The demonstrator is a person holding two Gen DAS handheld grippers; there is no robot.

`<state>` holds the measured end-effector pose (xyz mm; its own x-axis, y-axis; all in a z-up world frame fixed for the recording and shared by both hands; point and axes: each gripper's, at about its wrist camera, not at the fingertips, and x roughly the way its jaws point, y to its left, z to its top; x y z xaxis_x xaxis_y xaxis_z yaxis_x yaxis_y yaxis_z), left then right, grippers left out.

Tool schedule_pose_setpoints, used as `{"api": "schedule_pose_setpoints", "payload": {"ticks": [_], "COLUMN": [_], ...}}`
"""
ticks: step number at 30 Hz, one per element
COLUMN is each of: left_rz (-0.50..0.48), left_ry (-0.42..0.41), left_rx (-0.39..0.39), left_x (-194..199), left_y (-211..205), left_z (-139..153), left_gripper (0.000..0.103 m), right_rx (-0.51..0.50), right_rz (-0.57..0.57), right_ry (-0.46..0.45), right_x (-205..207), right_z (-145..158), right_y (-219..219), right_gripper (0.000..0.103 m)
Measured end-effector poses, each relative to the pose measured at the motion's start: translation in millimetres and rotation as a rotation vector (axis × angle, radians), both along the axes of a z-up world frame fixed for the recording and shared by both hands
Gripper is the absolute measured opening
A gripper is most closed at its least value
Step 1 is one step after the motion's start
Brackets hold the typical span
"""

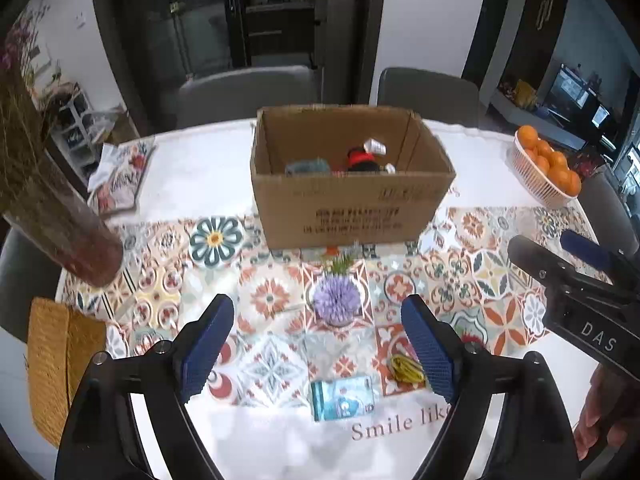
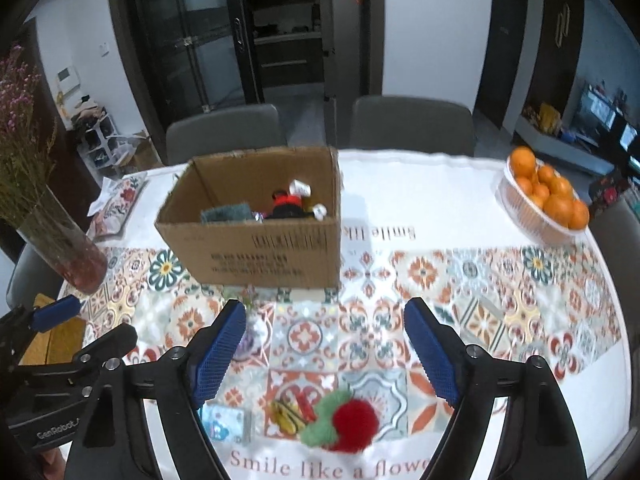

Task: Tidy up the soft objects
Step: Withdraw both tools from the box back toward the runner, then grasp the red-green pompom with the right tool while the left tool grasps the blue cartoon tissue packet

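The left gripper [image 1: 318,334] hangs with its blue-padded jaws spread wide and nothing between them, and the round purple pompom flower with a green stem [image 1: 335,299] lies on the patterned tablecloth [image 1: 472,280] just ahead of its fingertips and centred in the gap, which reads as a line-up for a straight descent onto that soft piece; the right gripper [image 2: 325,344] is likewise parted and empty, with the fluffy red and green plush ball [image 2: 344,424] below and between its fingers, close to the wrist, so it seems to be kept spread to reach it; the open brown cardboard box [image 1: 352,204] stands farther ahead of both tools, its mouth facing up, and already holds a folded teal cloth [image 2: 228,213] and a black and red plush toy [image 2: 288,205], so it is evidently the collecting place, and it sits within a short forward carry; beside the red ball, toward the left gripper, lie a small yellow and black item [image 2: 285,417] and a flat blue printed packet [image 1: 343,398], both untouched; to the right gripper's far right a white basket of oranges [image 2: 546,204] stands well apart, and a glass vase of dried flowers [image 2: 64,248] stands to its left, clear of the path to the box.
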<state>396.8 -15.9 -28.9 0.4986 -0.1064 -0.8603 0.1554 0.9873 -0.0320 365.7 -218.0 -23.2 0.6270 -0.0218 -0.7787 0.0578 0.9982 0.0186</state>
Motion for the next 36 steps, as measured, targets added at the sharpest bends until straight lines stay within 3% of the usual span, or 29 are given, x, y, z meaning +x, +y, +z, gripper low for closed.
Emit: {"api": "schedule_pose_setpoints", "payload": {"ticks": [17, 36], "left_rz": [0.023, 0.028], "left_ry": [0.176, 0.426], "left_rx": [0.018, 0.062], "left_x": [-26, -28], "left_y": [-9, -21], "left_z": [-63, -149], "left_gripper": [0.088, 0.091], "right_rx": [0.097, 0.193], "right_rz": [-0.072, -0.164], "right_ry": [0.177, 0.393], "right_x": [-27, -30], "right_z": [-65, -147], "right_y": [-21, -43], "right_gripper": [0.082, 0.082]}}
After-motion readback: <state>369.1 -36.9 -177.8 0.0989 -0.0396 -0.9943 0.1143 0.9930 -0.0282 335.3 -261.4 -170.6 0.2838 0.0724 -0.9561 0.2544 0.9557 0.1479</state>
